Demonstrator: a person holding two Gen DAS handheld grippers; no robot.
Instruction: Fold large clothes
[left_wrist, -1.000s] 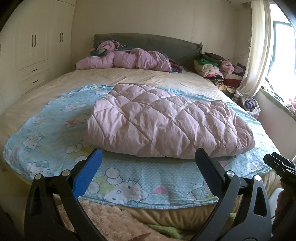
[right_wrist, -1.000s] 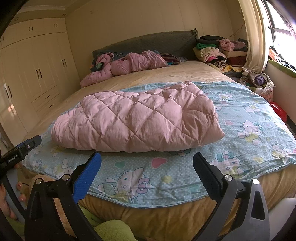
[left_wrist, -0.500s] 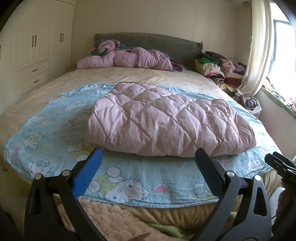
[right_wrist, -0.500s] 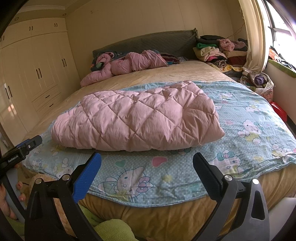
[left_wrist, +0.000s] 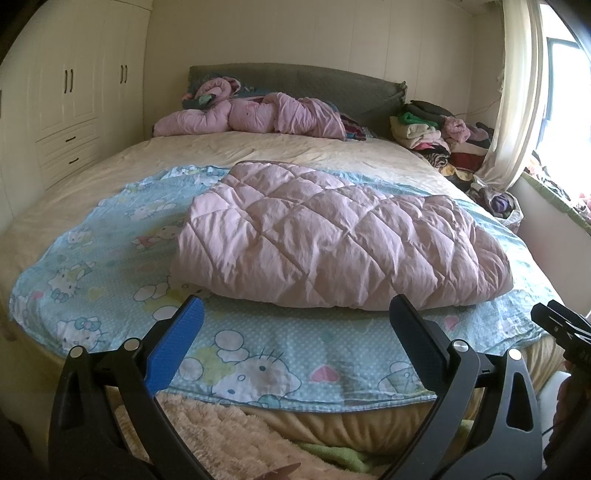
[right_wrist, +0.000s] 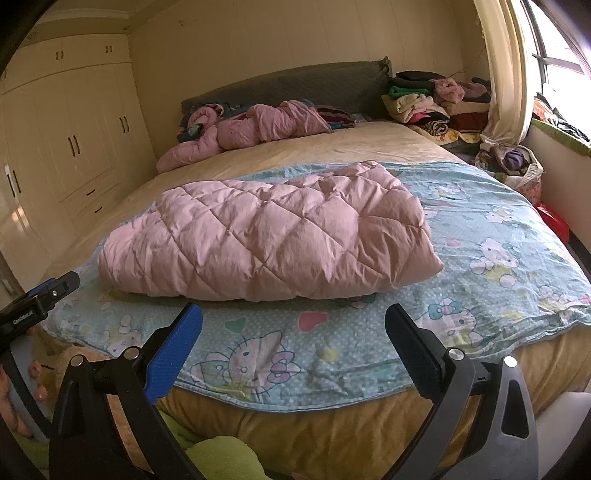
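Note:
A pink quilted down garment (left_wrist: 332, 240) (right_wrist: 266, 240) lies folded into a thick block on a light blue cartoon-print sheet (left_wrist: 110, 258) (right_wrist: 498, 229) spread over the bed. My left gripper (left_wrist: 295, 310) hangs open over the sheet's near edge, short of the garment, nothing between its fingers. My right gripper (right_wrist: 293, 317) is also open and empty, just in front of the garment's near fold. The tip of the right gripper shows at the far right of the left wrist view, and the left gripper's tip at the far left of the right wrist view.
A crumpled pink padded jacket (left_wrist: 258, 118) (right_wrist: 258, 125) lies by the grey headboard (left_wrist: 332, 81). Stacked clothes (left_wrist: 436, 129) (right_wrist: 428, 99) pile up at the bed's far right corner near a curtain (left_wrist: 513, 92). White wardrobes (left_wrist: 74, 92) line the left wall. A fluffy beige cloth (left_wrist: 221, 435) lies below the bed edge.
The left gripper has risen slightly and tilted, so the bed sits a little lower in its view. The right gripper has hardly moved. The garment lies as before.

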